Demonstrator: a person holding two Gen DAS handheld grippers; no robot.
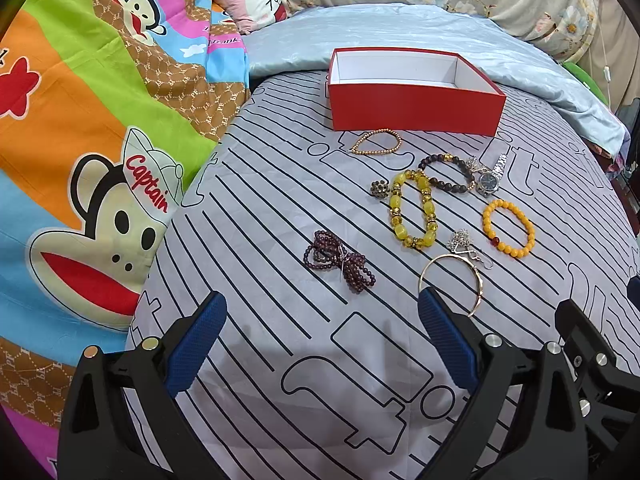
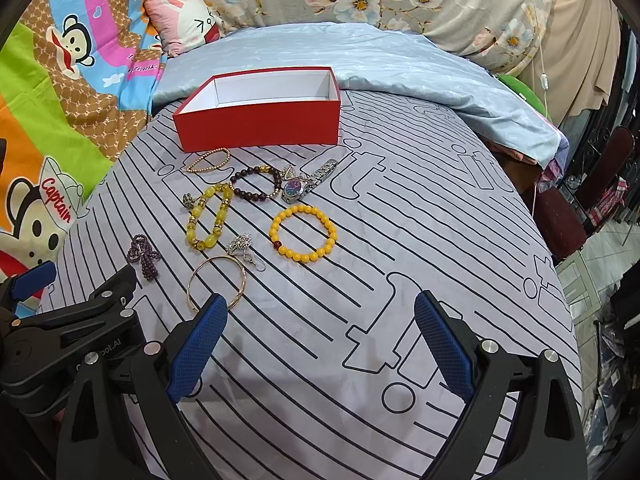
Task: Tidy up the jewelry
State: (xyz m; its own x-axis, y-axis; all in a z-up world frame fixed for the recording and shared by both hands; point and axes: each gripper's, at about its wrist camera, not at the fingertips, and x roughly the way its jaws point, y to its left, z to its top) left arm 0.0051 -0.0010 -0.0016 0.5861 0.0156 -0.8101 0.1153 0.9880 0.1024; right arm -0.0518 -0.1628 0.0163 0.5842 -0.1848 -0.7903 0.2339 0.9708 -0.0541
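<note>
"Captain" on monkey's hat (image 1: 150, 178), cartoon quilt (image 1: 80, 100)

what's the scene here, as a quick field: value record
surface: striped grey bedsheet
container: red box, open, nothing visible inside
jewelry on sheet: gold bead bracelet, dark bead bracelet, yellow chunky bracelet, orange bead bracelet, watch, gold bangle, purple bead bundle
left gripper: open, holding nothing
right gripper: open, holding nothing
task state: nothing boxed yet
</note>
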